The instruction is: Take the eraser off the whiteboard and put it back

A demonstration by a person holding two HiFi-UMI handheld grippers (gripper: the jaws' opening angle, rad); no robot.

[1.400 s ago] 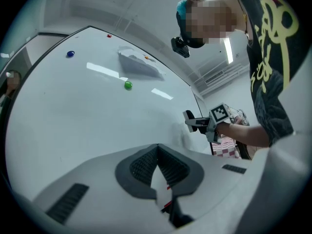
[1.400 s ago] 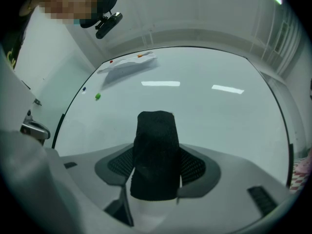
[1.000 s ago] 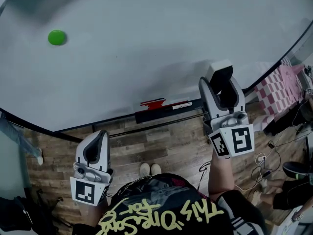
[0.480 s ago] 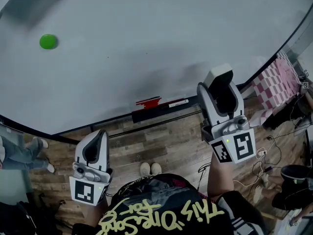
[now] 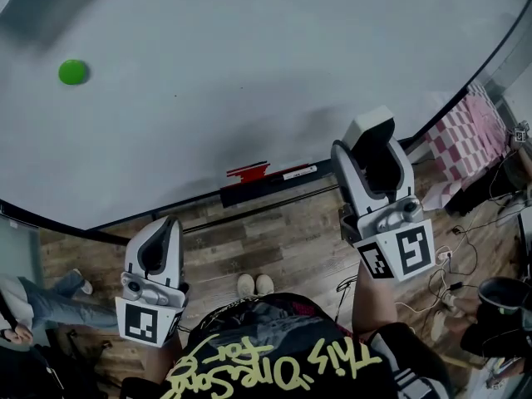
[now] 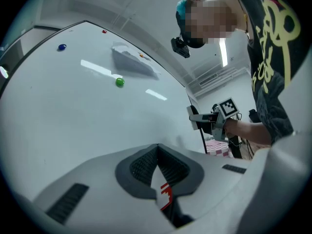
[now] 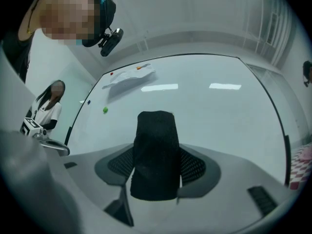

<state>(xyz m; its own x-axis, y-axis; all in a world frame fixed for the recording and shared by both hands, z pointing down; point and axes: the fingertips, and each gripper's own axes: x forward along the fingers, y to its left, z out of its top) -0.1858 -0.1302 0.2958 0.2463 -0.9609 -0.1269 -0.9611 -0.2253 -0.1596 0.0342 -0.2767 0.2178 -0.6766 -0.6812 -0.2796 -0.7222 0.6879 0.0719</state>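
My right gripper (image 5: 372, 152) is shut on the eraser (image 5: 371, 128), held near the lower right part of the whiteboard (image 5: 249, 73). In the right gripper view the eraser (image 7: 155, 155) is a black felt block standing up between the jaws, facing the whiteboard (image 7: 204, 111); whether it touches the board I cannot tell. My left gripper (image 5: 158, 246) hangs low over the floor, below the board's bottom edge, shut with nothing in it (image 6: 157, 152). A black tray (image 5: 266, 188) runs under the board with a red item (image 5: 248, 171) and a marker (image 5: 299, 172) on it.
A green magnet (image 5: 73, 71) sticks to the board at upper left. A sheet of paper (image 6: 131, 57) and a blue magnet (image 6: 62, 47) sit higher up. A pink checked cloth (image 5: 465, 131) and cables (image 5: 449, 273) lie at the right. A person (image 5: 33, 306) is at lower left.
The right gripper has stayed almost in place with the eraser in it. The head view has shifted a little. A person has moved across the floor at lower left.
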